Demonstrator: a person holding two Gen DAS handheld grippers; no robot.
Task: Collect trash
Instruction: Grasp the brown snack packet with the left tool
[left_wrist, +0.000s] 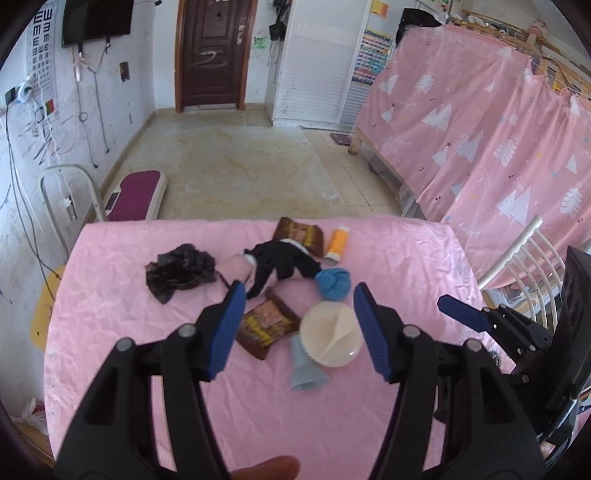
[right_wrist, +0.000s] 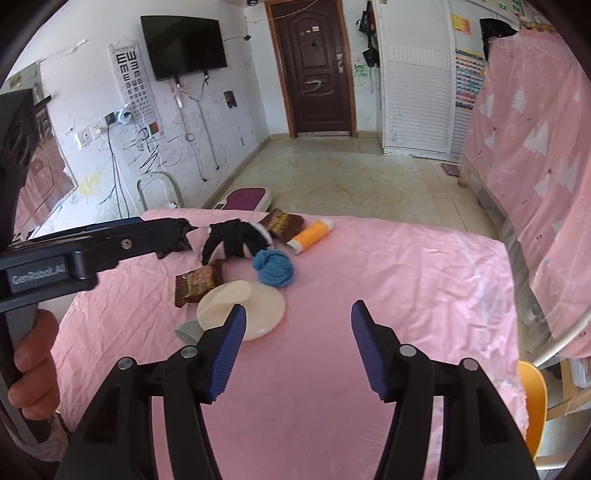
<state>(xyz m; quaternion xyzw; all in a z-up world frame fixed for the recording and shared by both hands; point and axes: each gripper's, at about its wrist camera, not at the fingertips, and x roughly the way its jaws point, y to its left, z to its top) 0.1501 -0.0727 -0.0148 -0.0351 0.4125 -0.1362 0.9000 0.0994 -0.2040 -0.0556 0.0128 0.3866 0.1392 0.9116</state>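
A pink-covered table (left_wrist: 388, 258) carries a loose pile. In it lie a crumpled black plastic bag (left_wrist: 181, 271), a black glove (left_wrist: 280, 262), two brown snack wrappers (left_wrist: 266, 326) (left_wrist: 299, 234), an orange tube (left_wrist: 338, 243), a blue knitted ball (left_wrist: 334, 282), a cream round lid (left_wrist: 330, 334) and a grey cup (left_wrist: 306, 373). My left gripper (left_wrist: 299, 325) hangs open above the nearer wrapper and the lid, holding nothing. My right gripper (right_wrist: 297, 343) is open over bare cloth, just right of the cream lid (right_wrist: 242, 304), with nothing between its blue pads.
White chairs stand at the table's left (left_wrist: 66, 199) and right (left_wrist: 524, 258). A pink curtain (left_wrist: 480, 140) hangs along the right. Beyond the table lie tiled floor, a purple scale (left_wrist: 138, 194) and a brown door (left_wrist: 214, 51). An orange chair (right_wrist: 532, 398) sits near right.
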